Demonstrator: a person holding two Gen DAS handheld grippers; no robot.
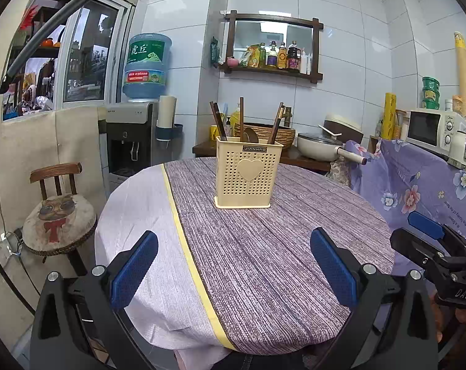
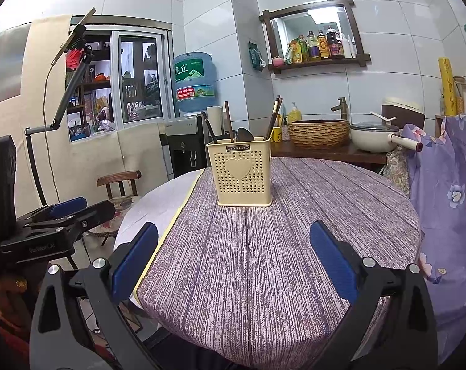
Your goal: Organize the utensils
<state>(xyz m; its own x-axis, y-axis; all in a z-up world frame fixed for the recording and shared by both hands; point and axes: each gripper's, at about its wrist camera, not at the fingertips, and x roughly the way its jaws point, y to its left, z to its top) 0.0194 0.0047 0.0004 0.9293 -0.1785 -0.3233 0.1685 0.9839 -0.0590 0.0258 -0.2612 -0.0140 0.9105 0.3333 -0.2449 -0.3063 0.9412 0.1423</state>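
A cream perforated utensil holder [image 1: 248,174] [image 2: 241,175] with a heart on its front stands upright on the round table [image 1: 263,262] [image 2: 263,262]. Dark chopsticks [image 1: 276,123] [image 2: 274,118] and a dark spoon [image 1: 250,135] [image 2: 244,134] stick out of its top. My left gripper [image 1: 234,269] is open, low at the near table edge, nothing between its blue pads [image 1: 134,269]. My right gripper [image 2: 234,269] is open too, equally empty, well short of the holder. Each gripper shows at the side of the other's view: right gripper [image 1: 433,243], left gripper [image 2: 63,215].
A wooden chair [image 1: 58,215] with a round cushion stands left of the table. Behind are a water dispenser [image 1: 134,135], a counter with a woven basket [image 2: 319,132] and a white pot [image 2: 374,137], and a microwave [image 1: 436,129]. Purple floral cloth [image 2: 448,200] hangs at the right.
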